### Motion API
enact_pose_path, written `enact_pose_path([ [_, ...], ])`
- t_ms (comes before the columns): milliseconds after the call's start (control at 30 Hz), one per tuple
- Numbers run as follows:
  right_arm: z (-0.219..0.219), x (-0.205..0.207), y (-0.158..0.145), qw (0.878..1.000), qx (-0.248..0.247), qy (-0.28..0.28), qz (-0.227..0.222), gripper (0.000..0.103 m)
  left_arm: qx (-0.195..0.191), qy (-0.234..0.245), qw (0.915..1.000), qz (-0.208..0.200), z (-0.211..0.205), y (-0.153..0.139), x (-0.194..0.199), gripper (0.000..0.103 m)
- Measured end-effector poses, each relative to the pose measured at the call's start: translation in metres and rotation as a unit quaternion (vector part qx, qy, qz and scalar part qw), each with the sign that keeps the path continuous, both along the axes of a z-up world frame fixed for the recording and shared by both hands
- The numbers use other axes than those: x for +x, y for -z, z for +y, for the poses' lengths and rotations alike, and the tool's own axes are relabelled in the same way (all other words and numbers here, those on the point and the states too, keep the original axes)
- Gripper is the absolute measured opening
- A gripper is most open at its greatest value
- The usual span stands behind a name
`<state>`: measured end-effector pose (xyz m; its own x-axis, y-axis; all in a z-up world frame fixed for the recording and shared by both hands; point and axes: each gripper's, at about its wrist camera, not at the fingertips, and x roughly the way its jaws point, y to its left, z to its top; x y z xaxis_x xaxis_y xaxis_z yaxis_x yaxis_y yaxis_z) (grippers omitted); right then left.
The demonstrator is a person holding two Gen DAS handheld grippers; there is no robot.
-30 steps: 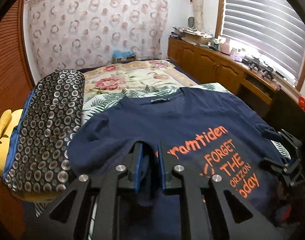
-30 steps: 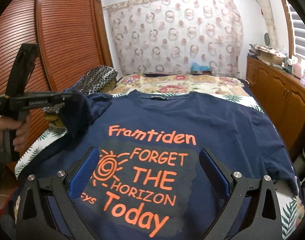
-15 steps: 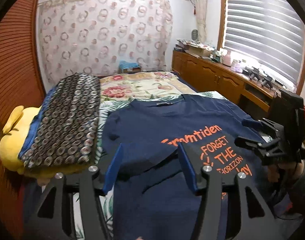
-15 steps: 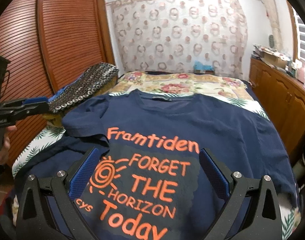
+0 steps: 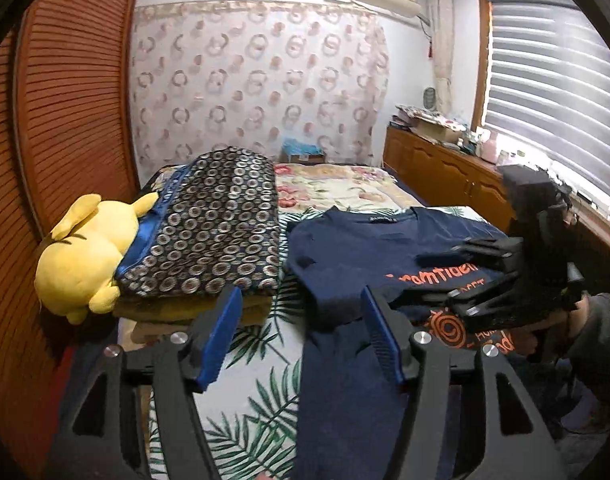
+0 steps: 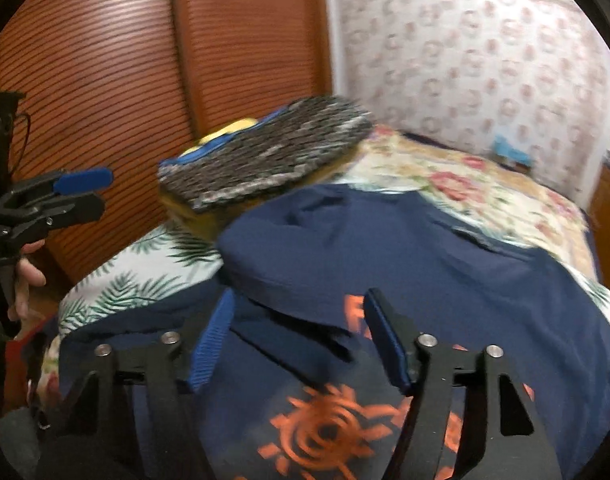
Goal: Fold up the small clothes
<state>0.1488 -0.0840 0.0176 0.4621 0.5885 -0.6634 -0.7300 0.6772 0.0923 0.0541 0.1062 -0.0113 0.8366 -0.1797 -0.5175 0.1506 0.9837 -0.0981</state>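
Left tongs (image 5: 301, 322) opening (nothing between them) beside the navy T-shirt (image 5: 357, 248).

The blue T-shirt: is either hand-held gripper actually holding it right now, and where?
Neither holds it. The left hand-held gripper is opening, with nothing between its pads. The right one is closing over the folded sleeve of the T-shirt, but not yet pinching it.

Both wrist views — shared T-shirt (image 5: 345, 264)

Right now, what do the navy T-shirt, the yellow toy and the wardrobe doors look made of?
Navy T-shirt: soft matte knit, probably cotton; it creases and lies limp, with an orange print. Yellow toy: plush, its surface fuzzy and rounded. Wardrobe doors: reddish-brown slats with a slight sheen, wood or wood-look laminate; the pictures cannot settle which.
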Motion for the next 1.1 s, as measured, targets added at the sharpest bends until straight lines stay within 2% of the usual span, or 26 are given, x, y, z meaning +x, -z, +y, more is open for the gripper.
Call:
enact_pose_path([
  [133,0.041,0.011,0.017,0.999,-0.021,-0.041,0.027,0.066,-0.003,-0.006,1.0,0.003,0.009,0.006,-0.004,0.062],
  [267,0.071,0.018,0.031,0.996,-0.053,-0.061,0.031,0.066,-0.006,-0.01,0.9999,0.009,0.014,0.012,-0.005,0.062],
  [300,0.075,0.019,0.034,0.995,-0.062,-0.066,0.032,0.063,-0.006,-0.011,0.9999,0.01,0.015,0.014,-0.006,0.063],
  [333,0.079,0.021,0.038,0.994,-0.074,-0.068,0.033,0.059,-0.006,-0.011,0.9999,0.011,0.015,0.015,-0.006,0.063],
  [367,0.082,0.023,0.042,0.993,-0.088,-0.068,0.029,0.047,-0.006,-0.011,0.9999,0.012,0.015,0.015,-0.007,0.063],
  [400,0.084,0.022,0.044,0.993,-0.095,-0.068,0.026,0.03,-0.006,-0.011,0.9998,0.013,0.015,0.017,-0.008,0.063],
  [467,0.082,0.024,0.046,0.992,-0.1,-0.07,0.025,0.011,-0.007,-0.011,0.9998,0.015,0.014,0.019,-0.008,0.063],
  [567,0.071,0.027,0.038,0.995,-0.075,-0.065,0.019,0.006,-0.009,-0.007,0.9998,0.017,0.013,0.022,-0.007,0.064],
  [733,0.038,0.05,0.015,1.0,-0.022,-0.007,0.02,0.005,-0.011,0.0,0.9997,0.023,0.007,0.026,-0.005,0.064],
  [833,0.01,0.073,0.008,0.997,-0.01,0.078,0.026,0.006,-0.007,0.005,0.9996,0.027,0.001,0.029,-0.004,0.065],
  [867,-0.002,0.083,0.01,0.992,-0.013,0.119,0.037,0.011,-0.006,0.006,0.9996,0.028,0.001,0.029,-0.003,0.065],
  [900,-0.015,0.093,0.012,0.986,-0.018,0.16,0.05,0.023,-0.006,0.007,0.9995,0.029,-0.001,0.031,-0.002,0.065],
  [933,-0.027,0.099,0.014,0.981,-0.017,0.183,0.056,0.027,-0.006,0.008,0.9995,0.031,-0.002,0.032,-0.002,0.065],
  [1000,-0.038,0.106,0.015,0.98,-0.014,0.187,0.06,0.039,-0.005,0.009,0.9994,0.034,-0.005,0.033,0.0,0.065],
  [1100,-0.048,0.106,0.015,0.979,-0.025,0.194,0.055,0.044,-0.005,0.012,0.9992,0.038,-0.009,0.035,0.004,0.065],
])
